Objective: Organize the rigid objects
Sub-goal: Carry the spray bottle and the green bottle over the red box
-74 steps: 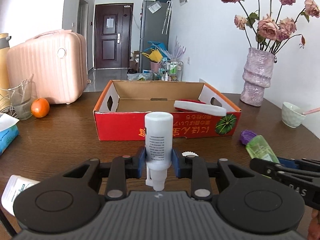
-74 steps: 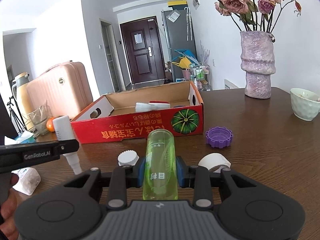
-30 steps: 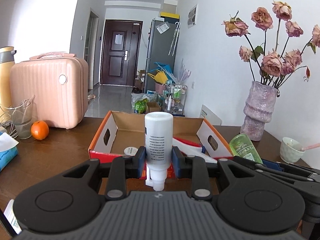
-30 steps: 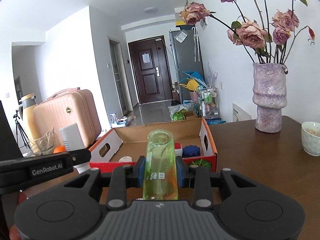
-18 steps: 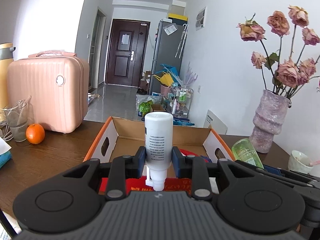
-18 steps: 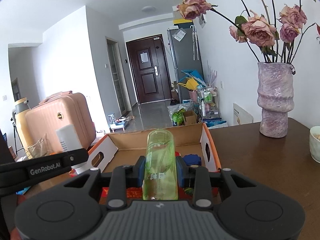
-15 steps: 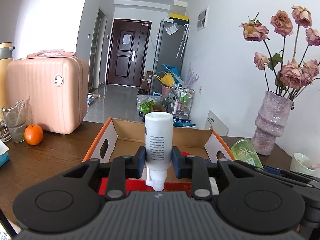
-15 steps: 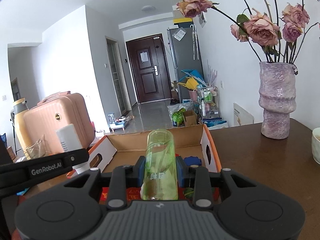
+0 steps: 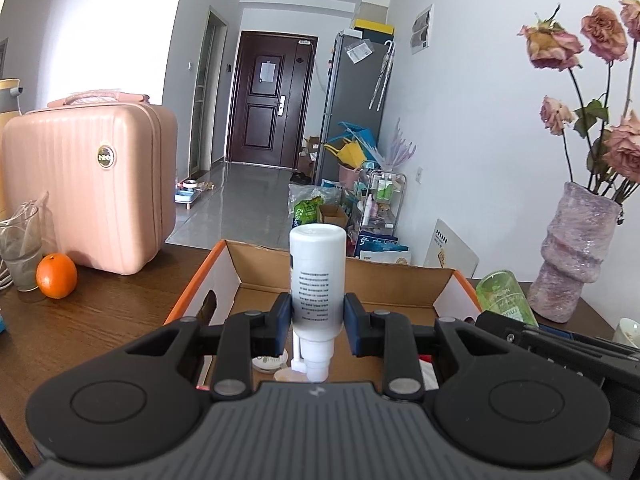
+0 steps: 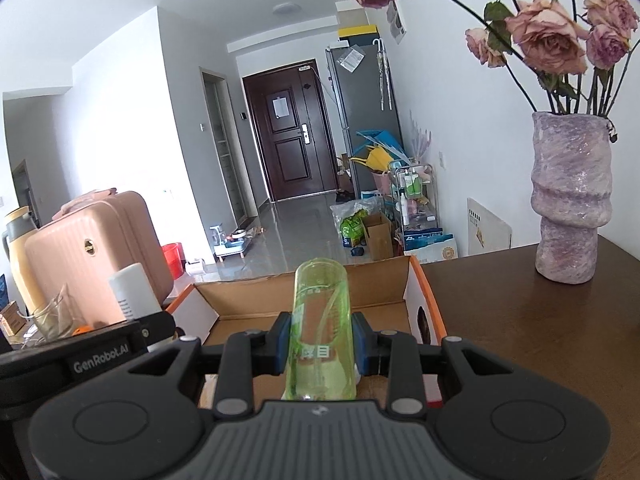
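My left gripper [image 9: 317,324] is shut on a white bottle [image 9: 317,276], nozzle toward the camera, held over the open cardboard box [image 9: 404,286]. My right gripper [image 10: 321,344] is shut on a clear green bottle [image 10: 321,328] and holds it over the same box [image 10: 256,296], near its right side. The green bottle also shows at the right of the left wrist view [image 9: 505,296], and the white bottle at the left of the right wrist view [image 10: 132,294]. A round white lid [image 9: 270,361] lies on the box floor under the left gripper.
A pink suitcase [image 9: 92,184], an orange [image 9: 56,276] and a glass [image 9: 18,252] stand on the brown table [image 9: 104,312] to the left. A purple vase with dried roses [image 10: 572,200] stands at the right. A small bowl [image 9: 628,332] sits at the far right.
Both grippers rose from the table and moved forward over the box, each still holding its bottle. The box now lies below and close under them.
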Available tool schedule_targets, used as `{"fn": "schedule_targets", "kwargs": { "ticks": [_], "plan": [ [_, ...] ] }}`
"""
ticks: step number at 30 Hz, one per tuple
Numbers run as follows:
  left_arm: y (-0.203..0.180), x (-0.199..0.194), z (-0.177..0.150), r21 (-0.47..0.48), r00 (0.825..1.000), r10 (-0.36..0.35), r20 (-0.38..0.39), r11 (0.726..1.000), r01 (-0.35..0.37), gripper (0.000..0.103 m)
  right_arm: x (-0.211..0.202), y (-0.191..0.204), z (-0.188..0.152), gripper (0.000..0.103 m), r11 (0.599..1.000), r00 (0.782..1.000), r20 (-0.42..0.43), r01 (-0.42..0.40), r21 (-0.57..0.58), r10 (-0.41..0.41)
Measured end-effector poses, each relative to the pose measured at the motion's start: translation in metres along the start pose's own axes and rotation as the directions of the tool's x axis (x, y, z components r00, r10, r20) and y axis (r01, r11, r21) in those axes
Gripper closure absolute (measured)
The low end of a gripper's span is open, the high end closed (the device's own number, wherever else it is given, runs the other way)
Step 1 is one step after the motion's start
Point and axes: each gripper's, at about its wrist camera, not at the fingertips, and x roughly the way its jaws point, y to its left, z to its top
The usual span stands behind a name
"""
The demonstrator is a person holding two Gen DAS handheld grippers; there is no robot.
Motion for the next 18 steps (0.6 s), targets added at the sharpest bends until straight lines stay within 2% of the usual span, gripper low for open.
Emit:
{"fn": "schedule_targets", "kwargs": {
  "ticks": [18],
  "plan": [
    [0.001, 0.059, 0.005, 0.002, 0.996, 0.063, -0.055, 0.998, -0.063, 0.075, 0.060, 0.003, 0.009, 0.073, 1.000, 0.997, -0.072, 0.028, -0.012, -0.028]
  ]
}}
